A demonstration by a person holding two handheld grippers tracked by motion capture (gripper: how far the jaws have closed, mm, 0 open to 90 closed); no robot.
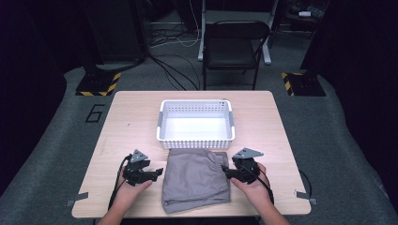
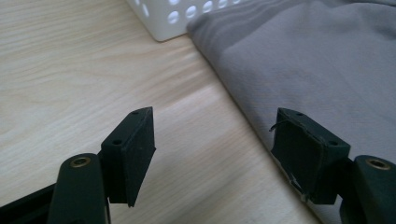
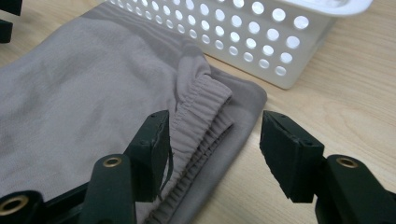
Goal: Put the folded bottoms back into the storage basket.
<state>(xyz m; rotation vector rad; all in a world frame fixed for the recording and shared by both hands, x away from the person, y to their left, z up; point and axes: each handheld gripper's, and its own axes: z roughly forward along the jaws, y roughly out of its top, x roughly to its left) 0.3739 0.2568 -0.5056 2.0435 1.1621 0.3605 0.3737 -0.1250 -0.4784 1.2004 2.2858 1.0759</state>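
I see the folded grey garment [image 1: 196, 179] lying flat on the worktop [image 1: 131, 117], its far edge touching the white basket [image 1: 195, 140] at 12 o'clock. My left gripper [image 1: 158, 172] sits just beside its 9 o'clock edge, my right gripper [image 1: 226, 171] at its 3 o'clock edge; both are equally near. In the left gripper view the fingers [image 2: 135, 149] stand wide apart, empty, fabric edge between them. In the right gripper view the fingers [image 3: 152, 144] straddle the elastic waistband [image 3: 201, 116], not clamped.

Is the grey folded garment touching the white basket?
Touching. In the left gripper view the garment's top edge lies against the basket's front wall with no table showing between them.
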